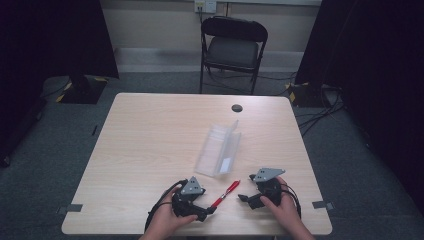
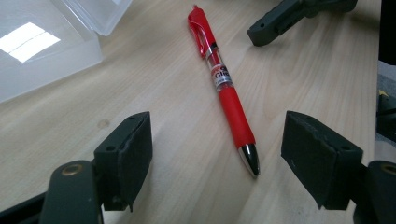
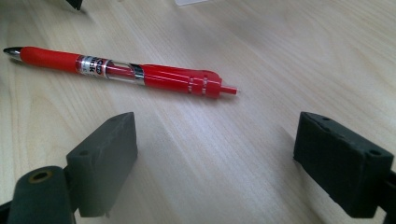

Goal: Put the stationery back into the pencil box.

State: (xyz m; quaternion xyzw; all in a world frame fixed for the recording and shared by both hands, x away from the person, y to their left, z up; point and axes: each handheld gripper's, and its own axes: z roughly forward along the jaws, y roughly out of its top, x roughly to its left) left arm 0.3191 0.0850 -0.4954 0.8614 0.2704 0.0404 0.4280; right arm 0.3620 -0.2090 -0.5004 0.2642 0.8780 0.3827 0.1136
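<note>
Lying between the two grippers: a red plastic click pen with a clear barrel window and silver tip, flat on the pale wood-grain counter near its front edge, free of any grip, which leaves it open to either hand.
Pen direction: tip toward the near left, push-button toward the far right, so each gripper faces one end.
Left gripper: held low in the person's left hand, jaws spread wide; in the left gripper view the pen's tip sits between them, toward the right jaw, not touched.
Right gripper: held in the right hand, jaws also wide apart and empty; the pen's button end lies just beyond them.
Clear plastic box: open, lid raised, farther back, apparently ready to receive the pen.
Likely step: closing on the pen, the left looking better lined up.
</note>
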